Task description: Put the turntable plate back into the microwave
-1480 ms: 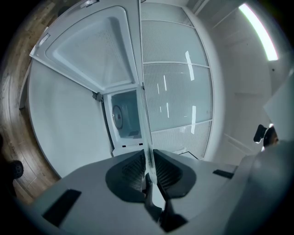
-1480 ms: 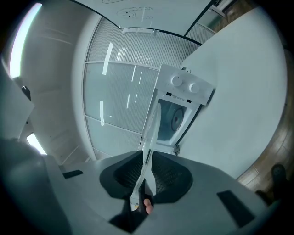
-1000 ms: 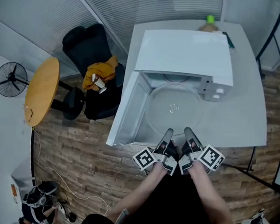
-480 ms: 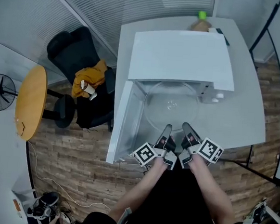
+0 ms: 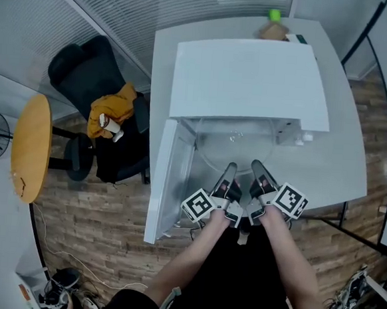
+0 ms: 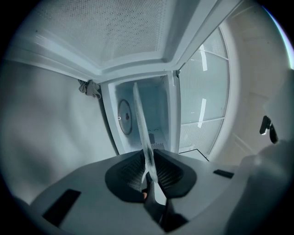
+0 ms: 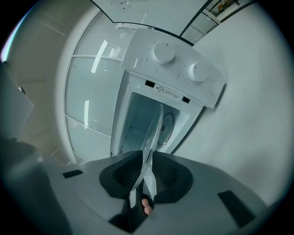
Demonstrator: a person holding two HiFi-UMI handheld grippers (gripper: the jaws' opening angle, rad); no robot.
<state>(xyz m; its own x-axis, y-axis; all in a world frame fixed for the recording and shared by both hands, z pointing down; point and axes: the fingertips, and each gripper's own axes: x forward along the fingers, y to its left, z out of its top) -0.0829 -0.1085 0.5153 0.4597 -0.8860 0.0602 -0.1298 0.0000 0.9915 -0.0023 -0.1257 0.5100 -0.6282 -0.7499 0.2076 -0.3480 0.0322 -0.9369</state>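
Left tool point(image 5: 230, 168) and right tool point(image 5: 256, 167) clamp the near rim of the glass plate point(image 5: 237, 147) at the microwave point(image 5: 249, 78) mouth, left jaws just eased slightly. Stiff, slick, breakable glass likely wants firm rim holds.

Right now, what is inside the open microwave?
The glass turntable plate reaches into the microwave with its far part; left gripper and right gripper clamp its near rim. The roof covers the cavity floor in the head view, so what lies there cannot be seen.
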